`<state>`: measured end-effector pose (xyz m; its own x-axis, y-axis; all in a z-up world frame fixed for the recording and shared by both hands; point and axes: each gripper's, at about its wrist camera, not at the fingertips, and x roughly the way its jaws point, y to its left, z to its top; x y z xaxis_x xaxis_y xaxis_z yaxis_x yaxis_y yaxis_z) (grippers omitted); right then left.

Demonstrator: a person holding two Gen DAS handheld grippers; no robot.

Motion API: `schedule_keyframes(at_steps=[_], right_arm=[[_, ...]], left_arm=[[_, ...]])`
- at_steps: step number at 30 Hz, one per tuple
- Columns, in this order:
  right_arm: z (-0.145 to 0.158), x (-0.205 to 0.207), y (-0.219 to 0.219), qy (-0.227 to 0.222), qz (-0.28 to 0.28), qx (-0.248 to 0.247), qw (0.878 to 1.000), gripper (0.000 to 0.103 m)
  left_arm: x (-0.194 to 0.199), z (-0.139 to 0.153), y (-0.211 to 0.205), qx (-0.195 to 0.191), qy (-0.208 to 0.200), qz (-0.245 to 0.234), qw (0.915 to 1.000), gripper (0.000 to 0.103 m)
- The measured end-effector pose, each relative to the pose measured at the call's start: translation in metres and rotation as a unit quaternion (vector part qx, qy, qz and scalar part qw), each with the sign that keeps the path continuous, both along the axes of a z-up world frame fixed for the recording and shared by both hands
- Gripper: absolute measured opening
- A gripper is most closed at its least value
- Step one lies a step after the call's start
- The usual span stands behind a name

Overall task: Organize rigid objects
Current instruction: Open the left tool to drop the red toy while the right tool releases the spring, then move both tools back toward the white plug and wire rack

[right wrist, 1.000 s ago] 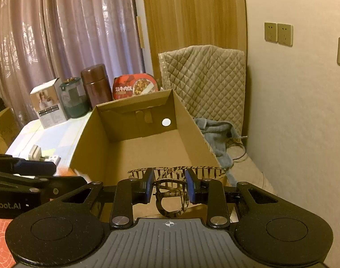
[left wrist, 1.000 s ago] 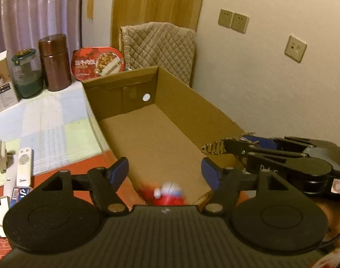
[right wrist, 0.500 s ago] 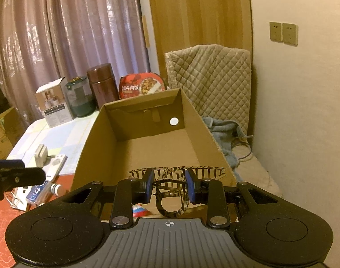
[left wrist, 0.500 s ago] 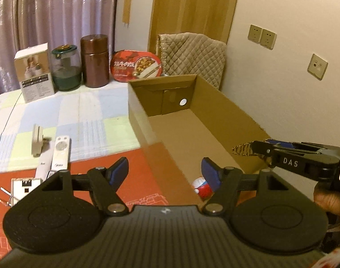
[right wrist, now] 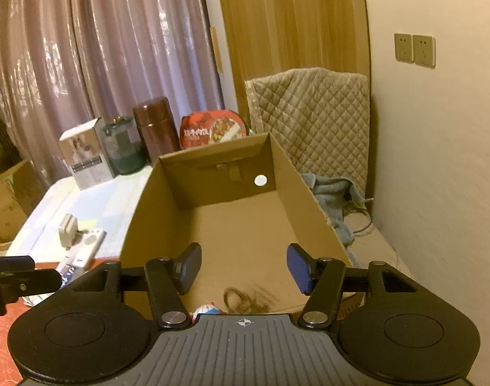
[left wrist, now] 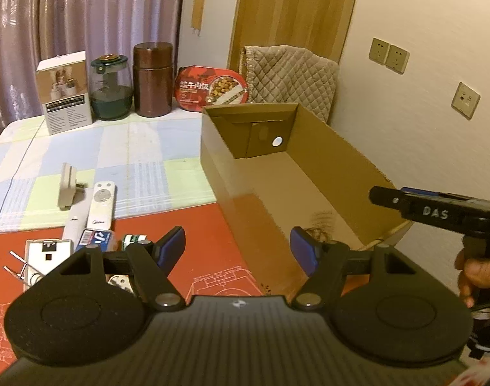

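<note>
So the right gripper had just been opening, nothing between its jaws, hair clip blurred in the box. Only the left view showed the left gripper open over the red mat.

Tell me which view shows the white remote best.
The left wrist view: the white remote lies whole and sharp on the tablecloth. The right wrist view catches it only small, blurred, at the picture's left.

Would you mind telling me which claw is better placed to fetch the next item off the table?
Left claw: open and empty beside the remote; right claw is over the box.
</note>
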<state>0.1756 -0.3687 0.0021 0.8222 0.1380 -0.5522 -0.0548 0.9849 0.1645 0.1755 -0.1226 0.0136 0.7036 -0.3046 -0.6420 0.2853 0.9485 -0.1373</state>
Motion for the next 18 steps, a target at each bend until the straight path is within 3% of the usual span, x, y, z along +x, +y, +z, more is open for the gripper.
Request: schedule_keyframes(at_steps=[18], right_arm=[[0.034,-0.041,0.058,-0.011,0.040,0.004,0.999,0.057]], left_arm=[[-0.034,0.013,0.053,0.037,0.003,0.059,0.9976,0.068]])
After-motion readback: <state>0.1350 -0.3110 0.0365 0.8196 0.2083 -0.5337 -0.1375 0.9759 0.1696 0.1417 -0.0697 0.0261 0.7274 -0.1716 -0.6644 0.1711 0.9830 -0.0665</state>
